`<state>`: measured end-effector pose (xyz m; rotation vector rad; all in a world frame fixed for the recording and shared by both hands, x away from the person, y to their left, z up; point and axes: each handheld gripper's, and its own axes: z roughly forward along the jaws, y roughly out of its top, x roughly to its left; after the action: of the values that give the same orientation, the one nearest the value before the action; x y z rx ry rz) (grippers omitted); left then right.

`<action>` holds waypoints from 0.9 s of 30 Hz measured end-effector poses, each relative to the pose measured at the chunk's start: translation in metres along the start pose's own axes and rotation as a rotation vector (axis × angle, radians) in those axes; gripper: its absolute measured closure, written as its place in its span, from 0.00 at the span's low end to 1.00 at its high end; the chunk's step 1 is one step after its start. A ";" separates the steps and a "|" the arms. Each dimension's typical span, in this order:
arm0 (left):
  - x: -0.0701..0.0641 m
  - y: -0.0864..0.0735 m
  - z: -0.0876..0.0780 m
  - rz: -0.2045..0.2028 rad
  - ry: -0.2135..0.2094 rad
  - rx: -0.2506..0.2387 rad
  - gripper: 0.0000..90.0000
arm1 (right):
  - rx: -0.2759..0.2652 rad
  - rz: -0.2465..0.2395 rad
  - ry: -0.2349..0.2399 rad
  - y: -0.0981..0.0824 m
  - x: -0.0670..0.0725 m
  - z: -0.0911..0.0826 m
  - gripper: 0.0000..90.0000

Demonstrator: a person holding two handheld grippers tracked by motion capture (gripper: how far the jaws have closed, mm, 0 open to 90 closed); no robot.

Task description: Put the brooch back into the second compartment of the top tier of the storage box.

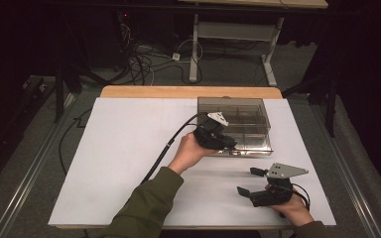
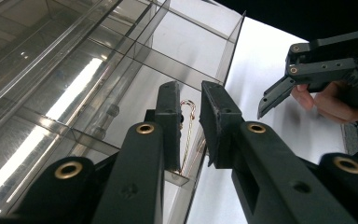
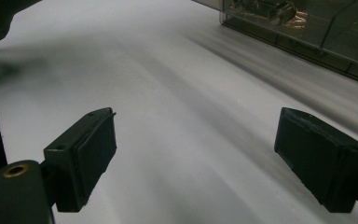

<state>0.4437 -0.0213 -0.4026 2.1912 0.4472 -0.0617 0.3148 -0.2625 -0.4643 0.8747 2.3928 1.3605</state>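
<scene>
We are working at the clear box [image 1: 238, 119] on the far right part of the white table [image 1: 129, 163]. The box has thin walls inside that cut it into little rooms.

Our left gripper [image 1: 226, 142] is right at the near edge of the box, near its front left corner. In the left gripper view its jaws are narrow, with just a small gap left between the pads. A thin, shiny bent wire [image 2: 189, 133] shows in that gap. It looks like it sits by the clear wall of the box, but we cannot tell if the pads press on it or if it lies a bit behind them. We think the hand is tipped in low like this so the jaws can reach the small thing at the edge of the box.

Our right gripper [image 1: 254, 181] is nearer to us than the box, apart from it. Its jaws are wide, with nothing between them, just bare table under them. We think it waits there so it stays out of the way of the left one and is ready to help, maybe to hold the box so it does not slide.
</scene>
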 end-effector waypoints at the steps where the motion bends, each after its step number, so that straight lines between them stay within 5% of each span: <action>1: 0.000 0.000 0.000 0.000 0.000 -0.002 0.84 | 0.000 0.000 0.000 0.000 0.000 0.000 0.15; 15: 0.001 -0.006 -0.022 -0.012 -0.008 -0.025 0.64 | 0.002 0.003 -0.001 -0.001 -0.001 0.000 0.15; 27: -0.002 -0.027 -0.054 -0.013 0.034 -0.060 0.47 | 0.005 0.003 -0.004 0.000 -0.001 0.001 0.15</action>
<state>0.4262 0.0351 -0.3889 2.1333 0.4760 -0.0181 0.3163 -0.2628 -0.4654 0.8812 2.3939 1.3535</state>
